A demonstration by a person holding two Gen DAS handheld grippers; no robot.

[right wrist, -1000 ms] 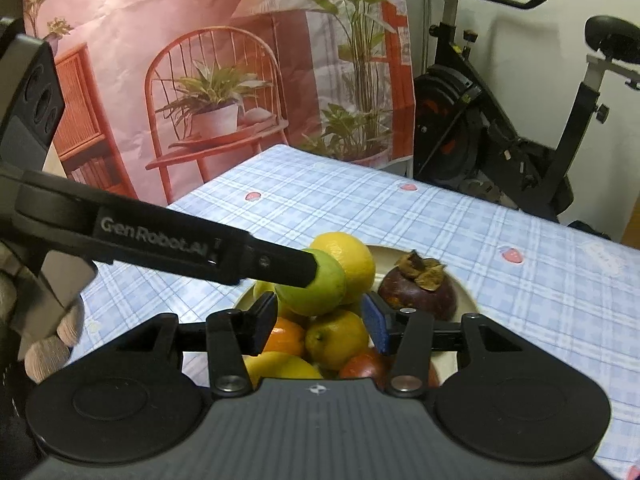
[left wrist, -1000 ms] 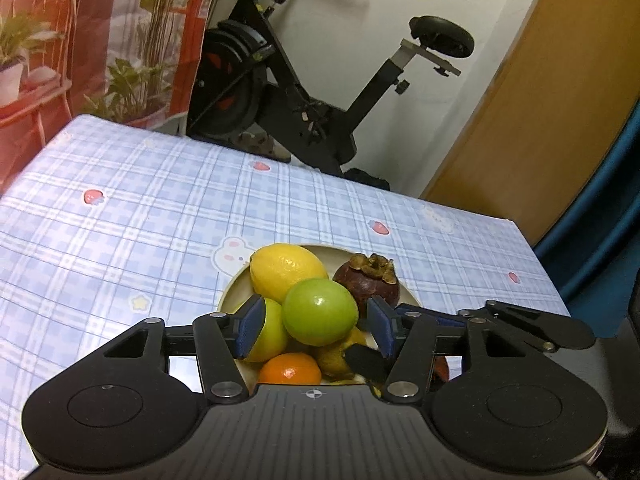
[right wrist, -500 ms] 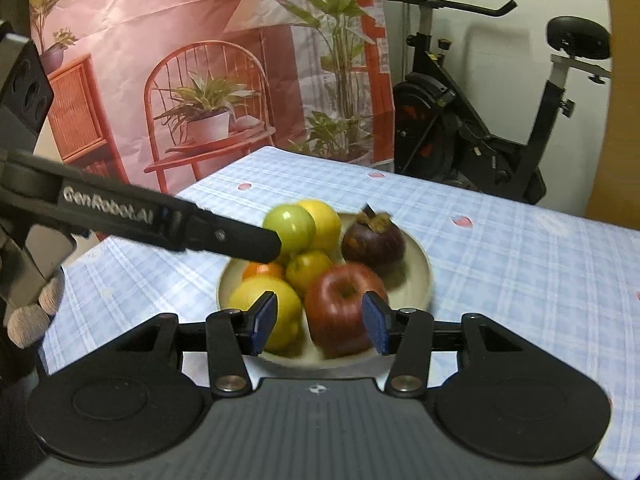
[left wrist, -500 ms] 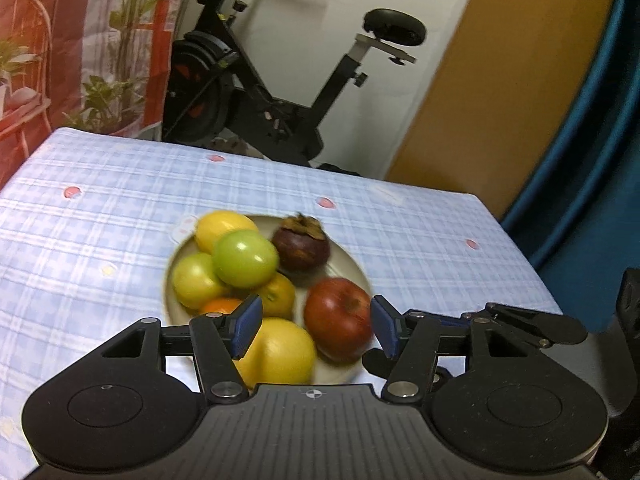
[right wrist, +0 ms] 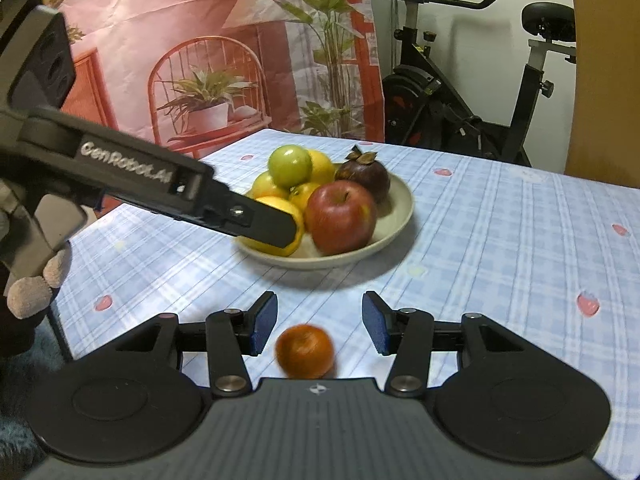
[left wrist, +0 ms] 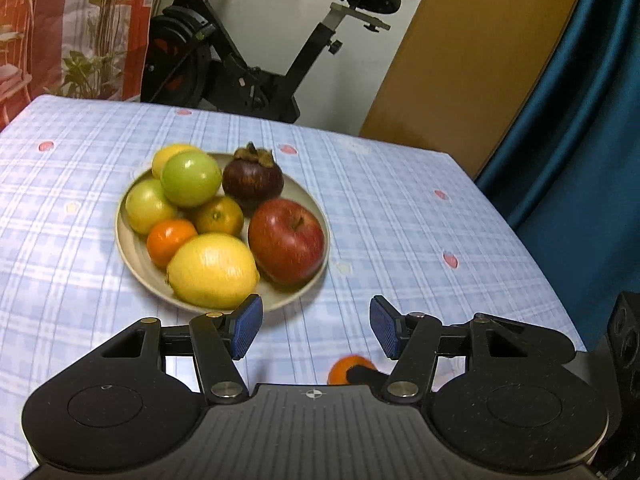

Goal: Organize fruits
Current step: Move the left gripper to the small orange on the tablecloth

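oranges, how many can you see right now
3: two on the plate, orange beside a greener-tinged one, and a loose orange on the tablecloth between the right gripper's open jaws. Others may be hidden.

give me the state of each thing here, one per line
left gripper: open, empty
right gripper: open, loose orange between the pads, untouched
loose orange: on the tablecloth, outside the plate
plate: full of fruit
red apple: on the plate, upright

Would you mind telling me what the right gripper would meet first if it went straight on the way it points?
Probably the loose orange on the table, lying just ahead of the right gripper, between its open jaws; depth is uncertain.
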